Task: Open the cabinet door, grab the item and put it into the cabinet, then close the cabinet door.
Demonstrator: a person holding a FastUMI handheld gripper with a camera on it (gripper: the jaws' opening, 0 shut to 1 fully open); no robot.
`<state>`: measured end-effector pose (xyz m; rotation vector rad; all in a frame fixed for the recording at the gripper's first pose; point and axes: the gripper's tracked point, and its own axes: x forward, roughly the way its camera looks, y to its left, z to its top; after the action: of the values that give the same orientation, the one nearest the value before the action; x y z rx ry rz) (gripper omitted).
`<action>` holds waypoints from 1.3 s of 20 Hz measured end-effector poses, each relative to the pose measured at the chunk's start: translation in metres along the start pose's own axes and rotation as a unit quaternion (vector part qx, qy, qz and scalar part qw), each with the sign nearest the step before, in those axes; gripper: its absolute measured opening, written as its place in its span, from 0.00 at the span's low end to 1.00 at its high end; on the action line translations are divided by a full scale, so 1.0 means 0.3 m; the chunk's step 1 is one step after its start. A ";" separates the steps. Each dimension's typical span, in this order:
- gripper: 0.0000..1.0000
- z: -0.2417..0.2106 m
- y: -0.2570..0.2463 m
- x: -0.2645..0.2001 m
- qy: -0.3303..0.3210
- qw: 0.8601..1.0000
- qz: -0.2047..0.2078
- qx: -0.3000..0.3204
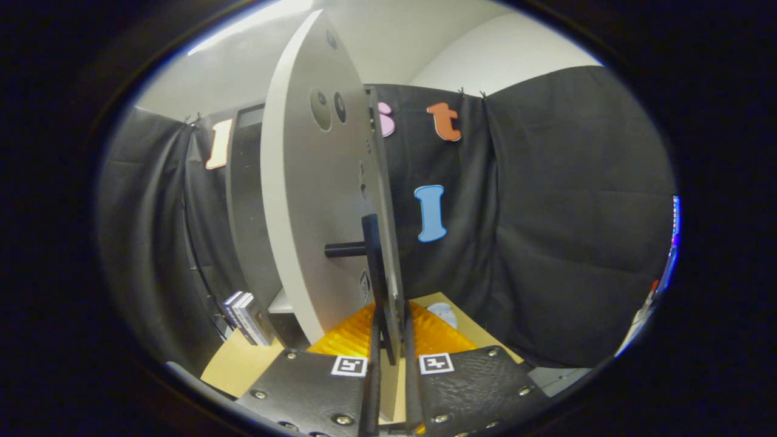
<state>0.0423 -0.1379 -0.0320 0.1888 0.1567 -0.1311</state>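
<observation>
The white cabinet door (315, 200) stands swung open and shows almost edge-on just ahead of me. Its black handle (371, 243), an upright bar on a short post, runs down between my fingers. My gripper (390, 343) is shut on the lower part of the handle, at the door's free edge, with one finger on each side. The dark cabinet body (243, 200) is behind the door to the left, and its inside is mostly hidden. An orange ridged item (352, 337) lies on the table under the door, just beyond my fingers.
The tan tabletop (234, 364) carries a few upright books (246, 318) beside the cabinet's base. A small pale round thing (443, 314) lies past the orange item. Black cloth walls close in behind and to the right.
</observation>
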 end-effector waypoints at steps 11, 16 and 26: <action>0.10 0.037 -0.212 0.054 -0.003 0.996 0.085 -0.017; 0.10 0.044 -0.277 0.090 0.003 0.991 0.130 -0.008; 0.11 0.053 -0.287 0.018 -0.013 0.991 0.129 -0.024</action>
<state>0.0376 -0.2254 -0.0325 0.1576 0.1076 0.1277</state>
